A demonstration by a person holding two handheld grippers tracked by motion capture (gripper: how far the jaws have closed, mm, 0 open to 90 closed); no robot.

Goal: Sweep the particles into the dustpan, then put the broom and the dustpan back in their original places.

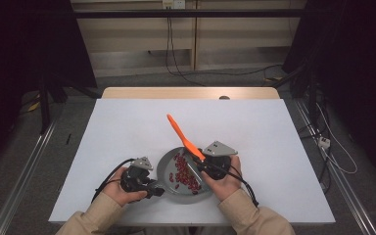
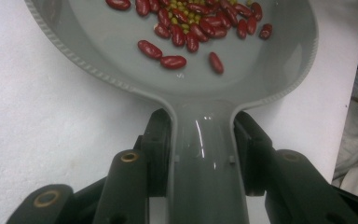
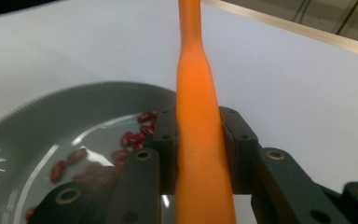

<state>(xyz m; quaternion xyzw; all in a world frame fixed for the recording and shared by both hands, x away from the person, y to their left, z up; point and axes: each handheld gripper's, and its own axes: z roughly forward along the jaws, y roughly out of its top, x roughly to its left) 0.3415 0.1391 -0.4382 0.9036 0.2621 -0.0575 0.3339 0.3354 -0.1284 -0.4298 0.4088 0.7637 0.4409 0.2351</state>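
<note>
The left hand-held gripper (image 2: 205,154) squeezes the grey pan (image 2: 279,70) by its stiff, smooth handle. The right hand-held gripper (image 3: 200,149) pinches the light orange spatula (image 3: 196,107), stirring slippery beans (image 2: 191,28).

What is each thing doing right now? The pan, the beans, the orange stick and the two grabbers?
Grey plastic pan: flat on the table, handle clamped.
Red kidney beans: loose inside the pan.
Orange plastic utensil: held tilted over the pan.
Left gripper: shut on the pan handle.
Right gripper: shut on the utensil.

Glossy grey plastic pan (image 2: 242,88), smooth matt orange plastic spatula handle (image 3: 200,140).
</note>
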